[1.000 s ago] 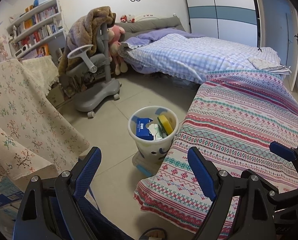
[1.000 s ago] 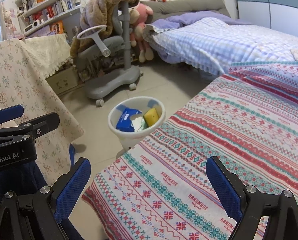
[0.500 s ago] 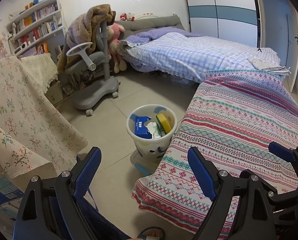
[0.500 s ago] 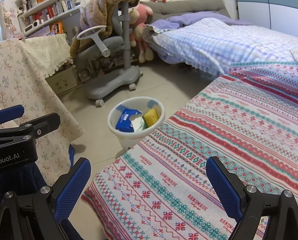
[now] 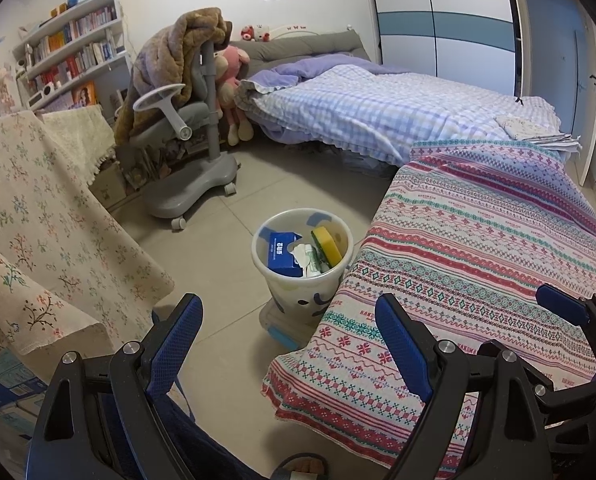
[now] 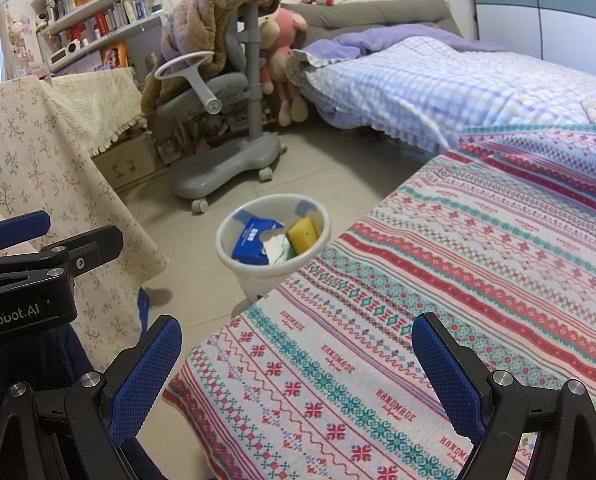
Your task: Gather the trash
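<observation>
A white trash bin (image 5: pixel 294 296) stands on the floor beside the patterned table. It holds a blue carton (image 5: pixel 282 254), a yellow sponge (image 5: pixel 326 246) and crumpled white paper (image 5: pixel 307 256). It also shows in the right wrist view (image 6: pixel 224 240) with the carton (image 6: pixel 254 242) and sponge (image 6: pixel 302 234). My left gripper (image 5: pixel 288 338) is open and empty, held back from the bin above the floor. My right gripper (image 6: pixel 296 364) is open and empty over the table's near corner. The left gripper's fingers (image 6: pixel 16 228) show at the left of the right wrist view.
A table with a striped patterned cloth (image 5: pixel 477 264) fills the right. A floral cloth (image 5: pixel 38 216) drapes furniture on the left. A grey wheeled chair (image 5: pixel 190 184) with a brown blanket stands behind the bin, a bed (image 5: pixel 377 116) and bookshelves (image 5: pixel 70 52) beyond.
The left wrist view has tilted down slightly, so the bin sits a little lower and nearer. The right gripper has barely moved. Both grippers stay open and empty.
</observation>
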`<state>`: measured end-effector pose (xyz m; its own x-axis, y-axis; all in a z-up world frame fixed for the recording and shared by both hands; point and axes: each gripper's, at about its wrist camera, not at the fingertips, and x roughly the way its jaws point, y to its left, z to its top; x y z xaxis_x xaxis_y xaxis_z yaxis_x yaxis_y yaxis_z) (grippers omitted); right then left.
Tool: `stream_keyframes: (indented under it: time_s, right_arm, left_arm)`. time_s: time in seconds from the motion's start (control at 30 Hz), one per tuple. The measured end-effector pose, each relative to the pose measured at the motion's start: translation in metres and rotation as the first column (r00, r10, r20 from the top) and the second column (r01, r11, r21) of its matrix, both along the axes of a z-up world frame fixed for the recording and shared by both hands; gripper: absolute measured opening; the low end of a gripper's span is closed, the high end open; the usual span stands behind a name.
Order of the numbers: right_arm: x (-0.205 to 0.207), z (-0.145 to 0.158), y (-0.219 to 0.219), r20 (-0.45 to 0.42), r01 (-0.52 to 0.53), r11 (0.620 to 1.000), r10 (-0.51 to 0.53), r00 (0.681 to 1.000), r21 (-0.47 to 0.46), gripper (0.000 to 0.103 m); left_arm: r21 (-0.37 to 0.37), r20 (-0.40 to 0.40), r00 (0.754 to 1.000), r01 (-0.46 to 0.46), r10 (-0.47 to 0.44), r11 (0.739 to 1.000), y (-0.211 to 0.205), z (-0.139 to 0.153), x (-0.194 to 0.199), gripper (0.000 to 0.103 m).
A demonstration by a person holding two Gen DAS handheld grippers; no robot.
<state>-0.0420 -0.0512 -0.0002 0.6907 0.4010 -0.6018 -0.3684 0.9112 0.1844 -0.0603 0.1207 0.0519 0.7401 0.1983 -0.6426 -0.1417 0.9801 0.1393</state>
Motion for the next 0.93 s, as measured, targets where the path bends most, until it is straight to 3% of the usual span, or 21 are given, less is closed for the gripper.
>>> stream_keyframes:
  time_s: [0.93]
  right_arm:
    - [0.0016, -0.0015, -0.0020, 0.002, -0.008, 1.000, 0.008, 1.000, -0.004, 0.097]
  left_arm:
    - [-0.008, -0.018, 1.000, -0.007, 0.007, 1.000, 0.0009, -0.0030, -0.0001, 0.090]
